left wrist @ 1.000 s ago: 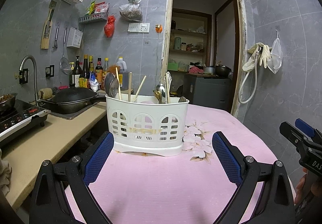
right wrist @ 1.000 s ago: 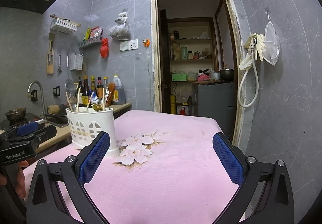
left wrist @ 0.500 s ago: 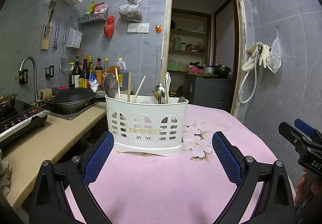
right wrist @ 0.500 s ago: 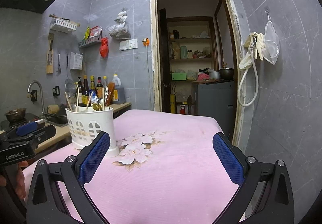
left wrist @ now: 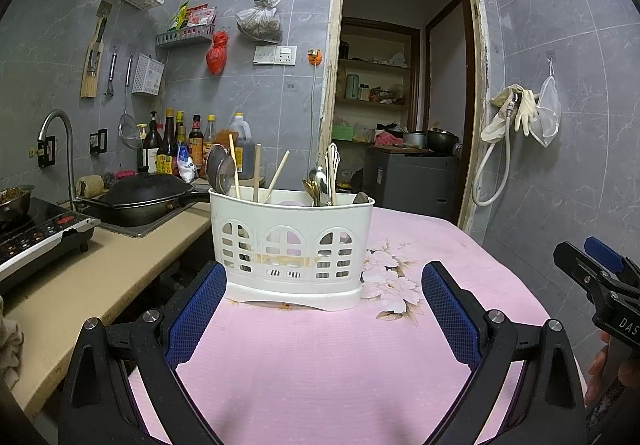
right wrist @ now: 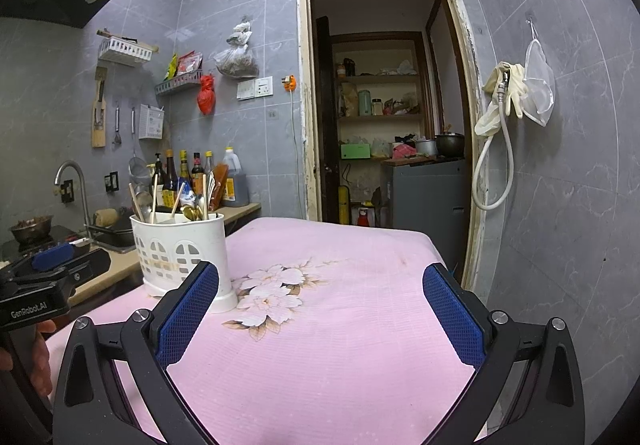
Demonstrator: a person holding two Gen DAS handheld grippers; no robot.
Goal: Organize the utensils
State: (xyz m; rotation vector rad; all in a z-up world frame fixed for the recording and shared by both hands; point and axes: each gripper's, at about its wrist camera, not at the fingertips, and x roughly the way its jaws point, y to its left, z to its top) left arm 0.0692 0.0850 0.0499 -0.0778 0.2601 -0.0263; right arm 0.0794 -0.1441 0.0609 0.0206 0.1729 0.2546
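1. Nearest the left wrist camera, the left hand-held gripper (left wrist: 322, 305) is spread wide with nothing between its blue pads; it hovers over the pink tabletop (left wrist: 320, 365), aimed at the holder straight ahead at 12 o'clock.
2. The right hand-held gripper (right wrist: 320, 309) is likewise spread wide and empty, over the same cloth, pointing past the flower print (right wrist: 272, 297) towards the doorway (right wrist: 384, 93).
3. From the right wrist view the utensil holder (right wrist: 182, 249) stands at about 10 o'clock, just behind the gripper's left pad; whether the two touch cannot be told.
4. The holder, a white plastic caddy with arched cut-outs (left wrist: 292, 245), stands upright near the tabletop's left edge, beside the flower print.
5. Inside it, chopsticks (left wrist: 256, 173) and large spoons (left wrist: 220, 173) lean towards 11 o'clock, and metal spoons (left wrist: 322, 181) cluster towards 1 o'clock. Which compartment each sits in is hidden by the wall.
6. No loose utensil lies on the visible cloth, so the gathering looks largely done; any sorting within the holder may remain, which I judge only from the mixed leaning.
7. Farther off, at 9 o'clock, a wok (left wrist: 140, 195) sits by the sink, with bottles (left wrist: 176, 141) against the tiled wall.
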